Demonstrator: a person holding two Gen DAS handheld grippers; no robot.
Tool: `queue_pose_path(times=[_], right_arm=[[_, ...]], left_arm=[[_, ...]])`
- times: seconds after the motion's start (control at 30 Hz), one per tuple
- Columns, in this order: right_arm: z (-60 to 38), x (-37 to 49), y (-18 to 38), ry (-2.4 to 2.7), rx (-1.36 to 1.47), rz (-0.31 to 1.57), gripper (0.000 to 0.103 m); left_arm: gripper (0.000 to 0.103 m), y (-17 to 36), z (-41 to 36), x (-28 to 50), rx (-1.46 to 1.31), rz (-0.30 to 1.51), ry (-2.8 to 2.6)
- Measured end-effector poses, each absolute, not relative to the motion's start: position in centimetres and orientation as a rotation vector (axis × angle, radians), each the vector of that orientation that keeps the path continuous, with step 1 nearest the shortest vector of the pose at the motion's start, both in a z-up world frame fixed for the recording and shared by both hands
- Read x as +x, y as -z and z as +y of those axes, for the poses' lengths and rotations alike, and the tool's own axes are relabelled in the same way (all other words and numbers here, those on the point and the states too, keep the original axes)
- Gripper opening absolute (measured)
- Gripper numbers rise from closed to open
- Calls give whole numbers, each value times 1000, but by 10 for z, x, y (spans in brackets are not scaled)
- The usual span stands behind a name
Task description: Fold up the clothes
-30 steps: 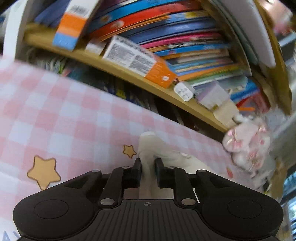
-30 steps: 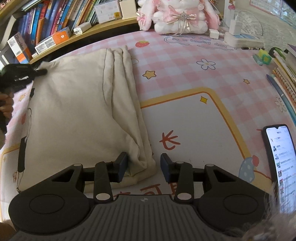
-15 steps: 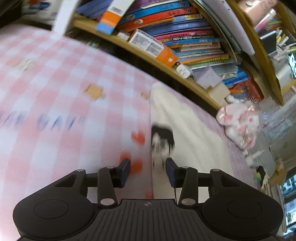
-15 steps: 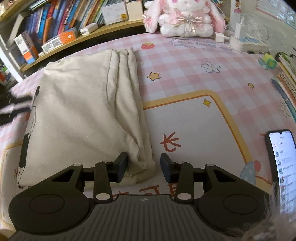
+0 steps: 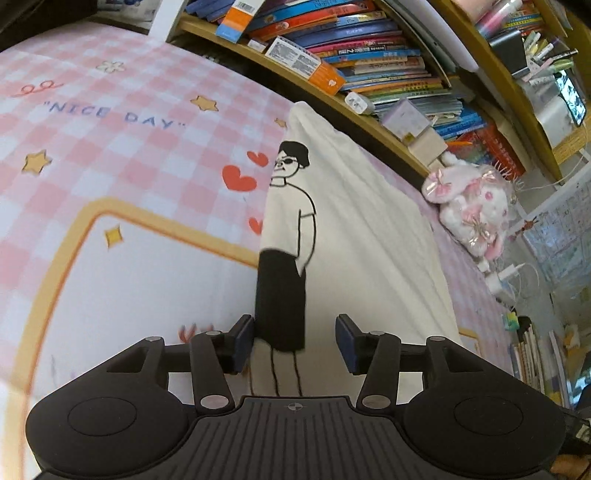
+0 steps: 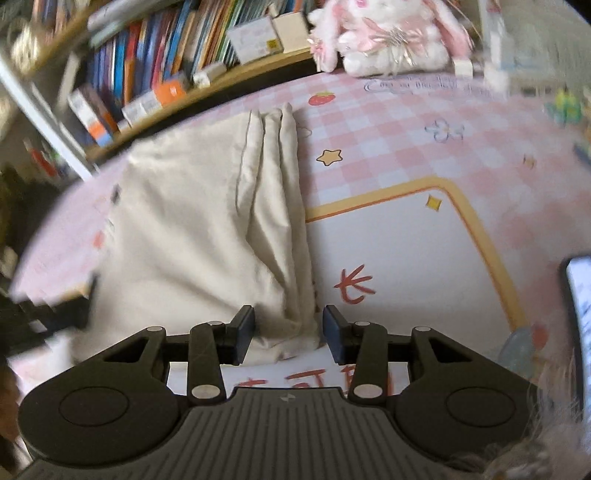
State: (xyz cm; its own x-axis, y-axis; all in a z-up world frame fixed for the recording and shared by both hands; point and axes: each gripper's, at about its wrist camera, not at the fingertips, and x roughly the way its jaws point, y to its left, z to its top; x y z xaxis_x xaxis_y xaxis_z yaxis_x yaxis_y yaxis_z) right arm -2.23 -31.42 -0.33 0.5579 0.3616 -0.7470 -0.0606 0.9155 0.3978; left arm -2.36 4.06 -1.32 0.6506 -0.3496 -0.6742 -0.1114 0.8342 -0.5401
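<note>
Cream shirt (image 5: 354,229) lies folded lengthwise on the pink checked mat (image 5: 110,155), running from 6 toward 12 o'clock in both views. Printed figure on its left edge.

Left gripper (image 5: 294,334): jaws wide apart, gripping nothing, straddling the shirt's near left edge over the figure's dark shorts.

Right gripper (image 6: 289,329): jaws wide apart, empty, bracketing the shirt's (image 6: 207,229) near right corner, where bunched folds end. Contact with cloth cannot be told.

Plush rabbit (image 6: 388,33) at 1 o'clock, well apart; bookshelf (image 6: 155,74) at 11; phone (image 6: 580,314) at 3. Right view blurred.
</note>
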Motion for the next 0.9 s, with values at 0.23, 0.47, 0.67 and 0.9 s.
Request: queue_pose_path(times=[0.23,0.47,0.67,0.9], right_arm=[[-327,-20,8,-313,409,965,36],[-335,-17,12,-366,441,993,23],[-340,-25,10,-436,429,1026,22],[-346,-41,4,-497,399,1047,22]], left_arm=[[7,25,43,-29,-716,886,110],[4,11,36,-43,-656,848,109],[4,-5,31,-60,-553,838,118],[4,-4,19,-65,-376,894,119]])
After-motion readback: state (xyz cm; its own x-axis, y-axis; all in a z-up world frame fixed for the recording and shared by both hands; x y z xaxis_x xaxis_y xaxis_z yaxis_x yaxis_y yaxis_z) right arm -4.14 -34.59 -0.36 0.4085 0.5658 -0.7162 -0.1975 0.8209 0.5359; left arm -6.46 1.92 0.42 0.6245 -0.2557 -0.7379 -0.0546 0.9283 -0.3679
